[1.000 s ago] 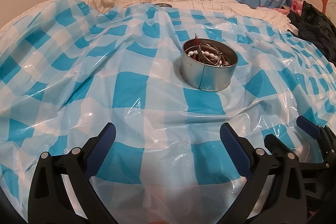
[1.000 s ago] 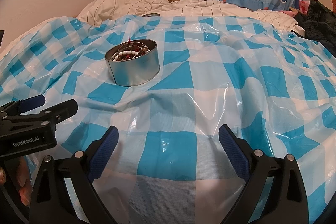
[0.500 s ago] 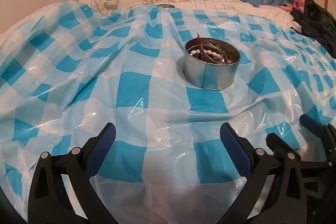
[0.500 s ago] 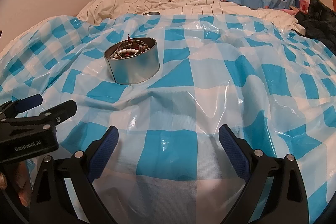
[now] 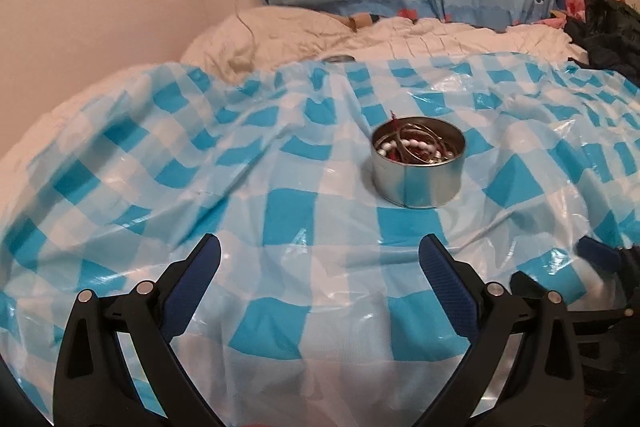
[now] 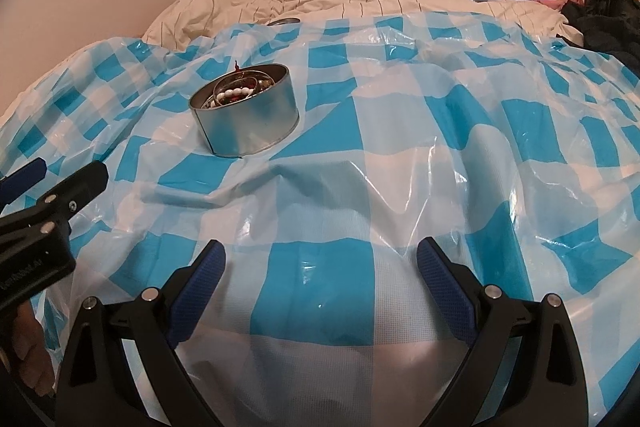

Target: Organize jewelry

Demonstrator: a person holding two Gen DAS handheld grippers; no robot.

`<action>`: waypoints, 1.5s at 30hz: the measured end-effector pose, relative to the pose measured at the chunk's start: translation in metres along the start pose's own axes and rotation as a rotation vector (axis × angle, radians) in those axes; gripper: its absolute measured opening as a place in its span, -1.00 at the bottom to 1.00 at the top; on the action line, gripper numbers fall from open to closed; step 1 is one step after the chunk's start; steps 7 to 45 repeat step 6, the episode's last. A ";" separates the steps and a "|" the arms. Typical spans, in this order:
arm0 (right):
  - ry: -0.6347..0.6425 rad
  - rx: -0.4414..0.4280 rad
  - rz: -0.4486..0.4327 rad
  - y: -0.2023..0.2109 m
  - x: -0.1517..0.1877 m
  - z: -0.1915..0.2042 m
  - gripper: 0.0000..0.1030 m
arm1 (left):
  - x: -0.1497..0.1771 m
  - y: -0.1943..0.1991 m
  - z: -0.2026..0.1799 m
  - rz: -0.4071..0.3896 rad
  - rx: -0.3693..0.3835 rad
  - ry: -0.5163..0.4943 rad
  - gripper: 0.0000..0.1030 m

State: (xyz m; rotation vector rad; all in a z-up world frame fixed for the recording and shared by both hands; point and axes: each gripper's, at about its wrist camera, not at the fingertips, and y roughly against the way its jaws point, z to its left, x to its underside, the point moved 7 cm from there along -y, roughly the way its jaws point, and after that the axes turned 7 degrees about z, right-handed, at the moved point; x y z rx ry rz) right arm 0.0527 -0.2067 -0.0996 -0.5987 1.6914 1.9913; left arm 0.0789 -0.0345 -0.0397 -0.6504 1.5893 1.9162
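The left hand-held gripper (image 5: 320, 267) hovers low over the bed with its blue-padded fingers spread wide and nothing between them; the right hand-held gripper (image 6: 318, 265) hangs beside it in the same state, fingers apart and empty. Both point toward the round metal tin (image 5: 418, 165), which sits upright on the blue-and-white checked plastic sheet (image 5: 280, 211) spread over the bed, probably to give a smooth, visible surface. The jewelry (image 6: 236, 93), white beads, thin bangles and something red, lies heaped inside the tin. No loose pieces show on the sheet, so this fits either jewelry already gathered or a pile waiting to be sorted out.
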 end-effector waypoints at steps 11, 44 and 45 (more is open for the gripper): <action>0.014 0.017 0.011 -0.001 -0.002 0.000 0.82 | 0.008 -0.011 -0.002 0.075 0.053 0.008 0.85; 0.014 0.017 0.011 -0.001 -0.002 0.000 0.82 | 0.008 -0.011 -0.002 0.075 0.053 0.008 0.85; 0.014 0.017 0.011 -0.001 -0.002 0.000 0.82 | 0.008 -0.011 -0.002 0.075 0.053 0.008 0.85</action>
